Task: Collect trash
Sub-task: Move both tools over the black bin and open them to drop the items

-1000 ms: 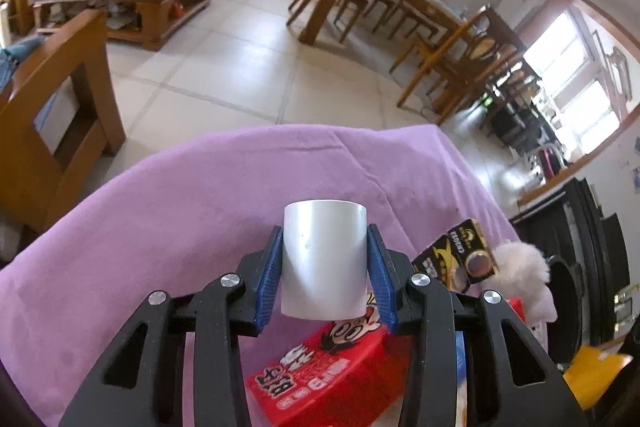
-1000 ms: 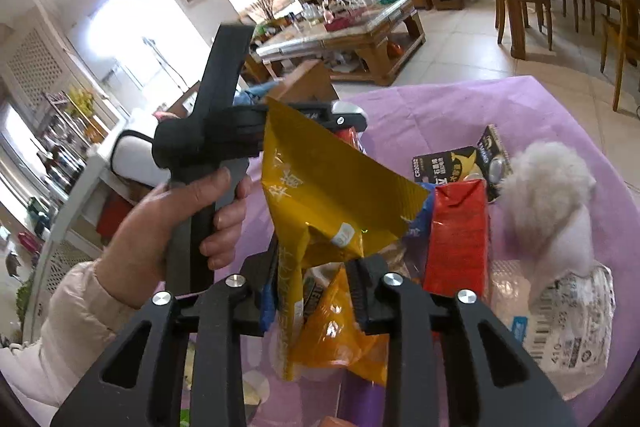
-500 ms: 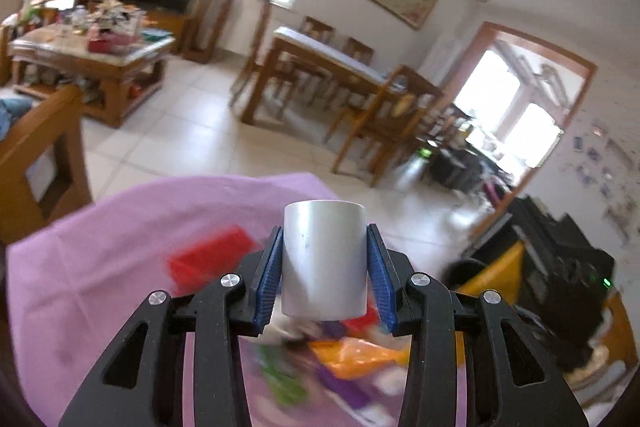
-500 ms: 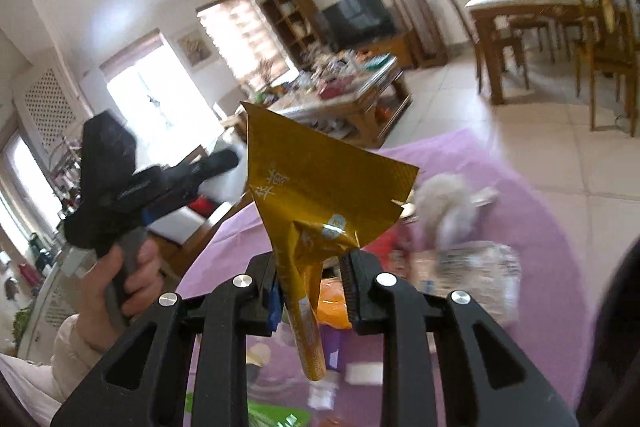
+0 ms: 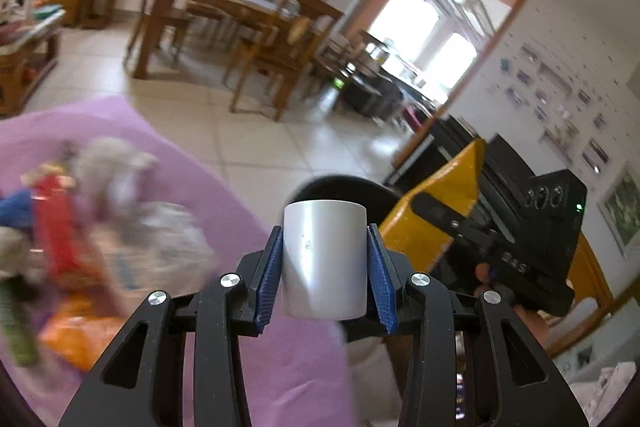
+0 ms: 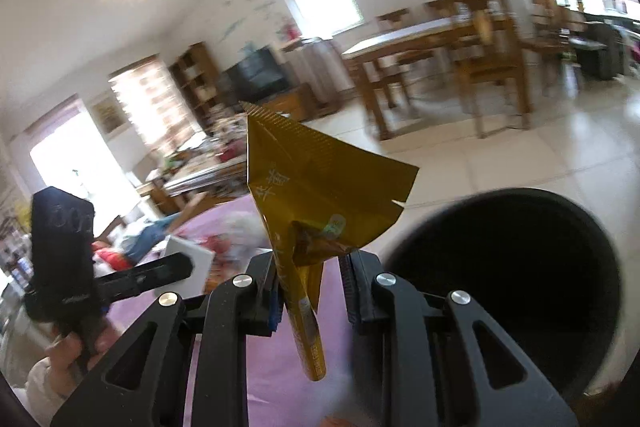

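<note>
My left gripper (image 5: 324, 277) is shut on a white paper cup (image 5: 324, 259), held upright in the air. Behind the cup in the left wrist view is the black trash bin (image 5: 340, 187), mostly hidden. My right gripper (image 6: 312, 291) is shut on a yellow foil snack wrapper (image 6: 312, 187). The bin's dark opening (image 6: 500, 279) lies just right of it in the right wrist view. The wrapper (image 5: 436, 211) and right gripper also show at the right of the left wrist view. The left gripper (image 6: 132, 275) shows at the left of the right wrist view.
A purple cloth (image 5: 140, 131) covers the table, with blurred trash on it: a red pack (image 5: 52, 219), an orange wrapper (image 5: 80, 339), a fluffy grey wad (image 5: 112, 167). A wooden dining table and chairs (image 5: 240, 23) stand on the tiled floor beyond.
Both grippers have swung right, away from the trash pile toward the black bin, each still holding its item. The bin's opening now shows beside the right gripper.
</note>
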